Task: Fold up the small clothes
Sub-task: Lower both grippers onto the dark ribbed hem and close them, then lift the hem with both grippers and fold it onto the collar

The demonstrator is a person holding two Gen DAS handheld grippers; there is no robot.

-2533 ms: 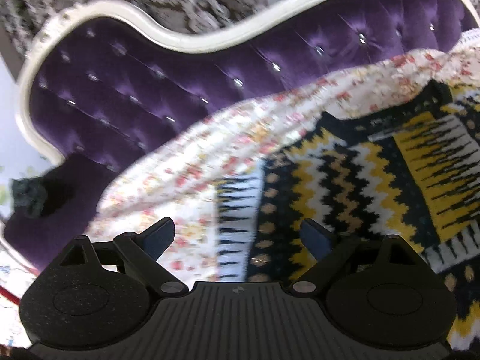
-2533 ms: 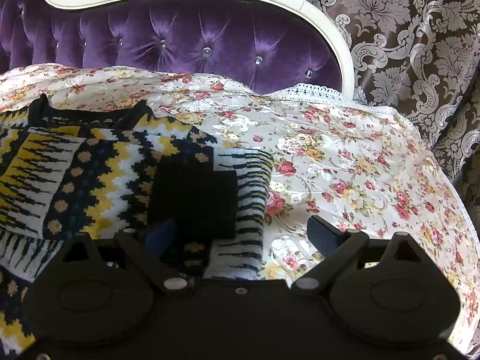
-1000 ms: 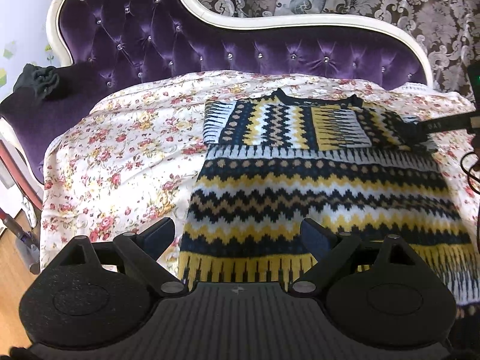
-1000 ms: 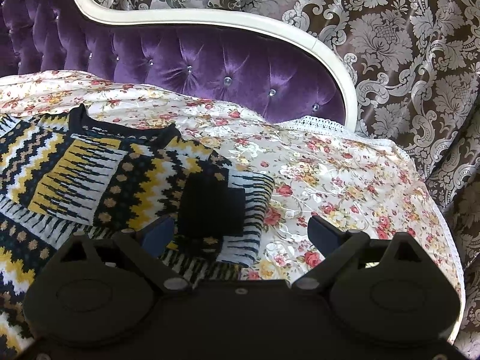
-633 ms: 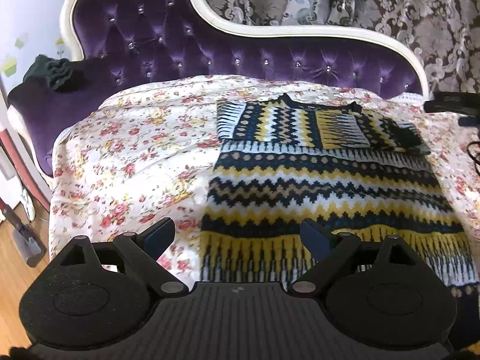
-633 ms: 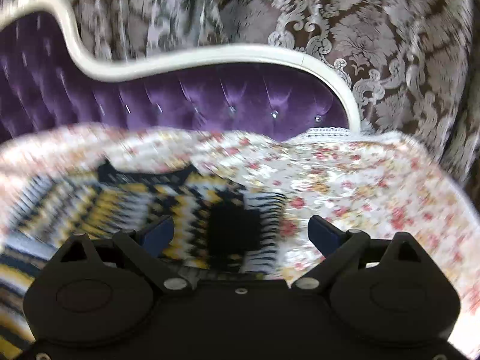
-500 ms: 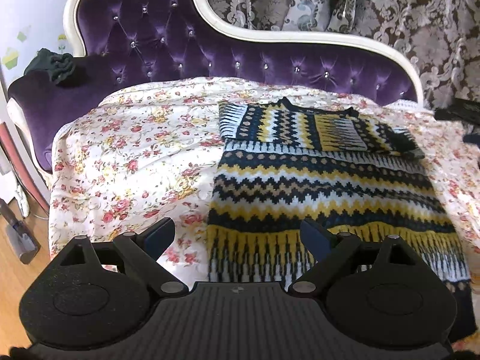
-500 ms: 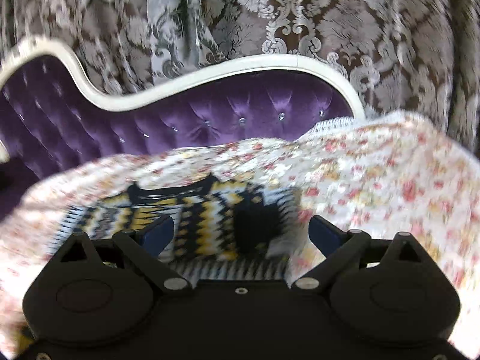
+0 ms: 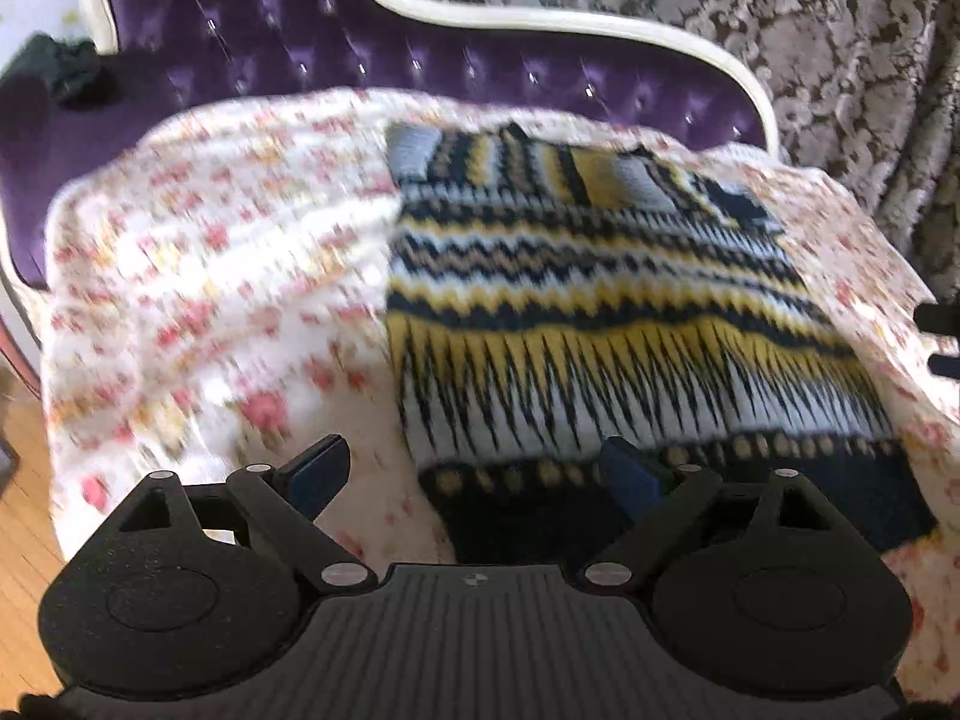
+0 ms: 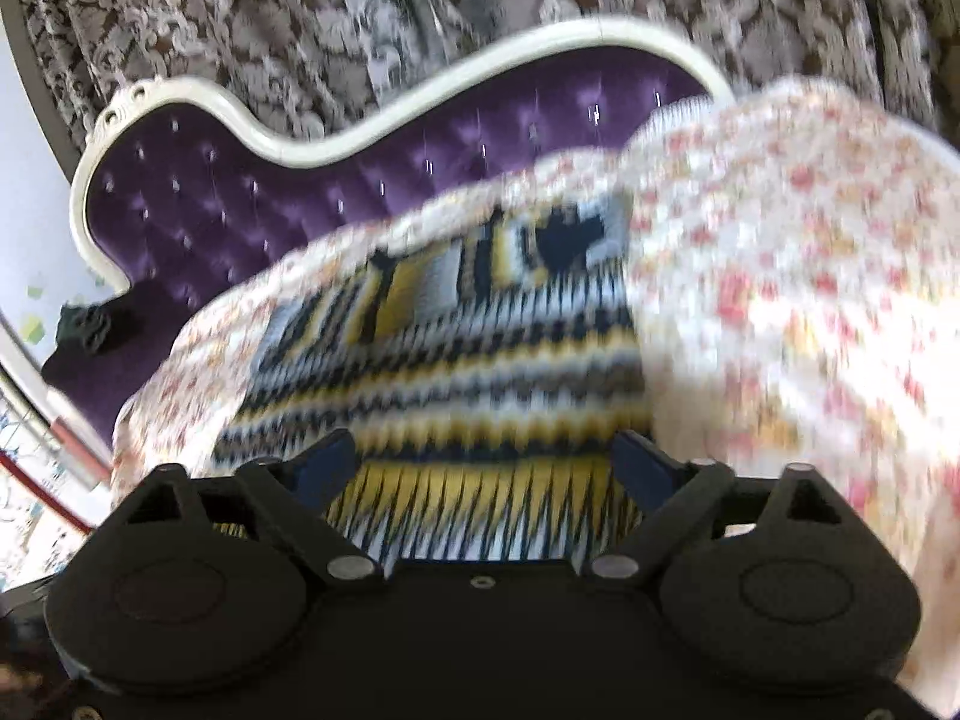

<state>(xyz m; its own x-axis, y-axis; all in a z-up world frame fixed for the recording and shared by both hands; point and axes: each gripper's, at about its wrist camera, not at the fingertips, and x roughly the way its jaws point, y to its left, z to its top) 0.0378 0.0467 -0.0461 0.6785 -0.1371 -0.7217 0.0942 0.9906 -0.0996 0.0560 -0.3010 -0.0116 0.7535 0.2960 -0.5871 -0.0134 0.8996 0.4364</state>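
Note:
A knitted sweater (image 9: 600,300) with navy, yellow and white zigzag bands lies flat on a floral sheet (image 9: 198,300), its sleeves folded in at the far end. My left gripper (image 9: 474,474) is open and empty, over the sweater's near left hem corner. My right gripper (image 10: 480,468) is open and empty, just above the sweater (image 10: 444,372) near its hem on the right side. Both views are blurred by motion.
The sheet covers a purple tufted sofa with a white frame (image 9: 540,18). A dark bundle (image 9: 60,69) sits on the sofa's left arm. Patterned curtains (image 9: 840,30) hang behind. Wood floor (image 9: 24,516) shows at the left.
Both grippers have pulled back from the sleeve end to the hem end of the sweater and dropped lower over it. Both have stayed open.

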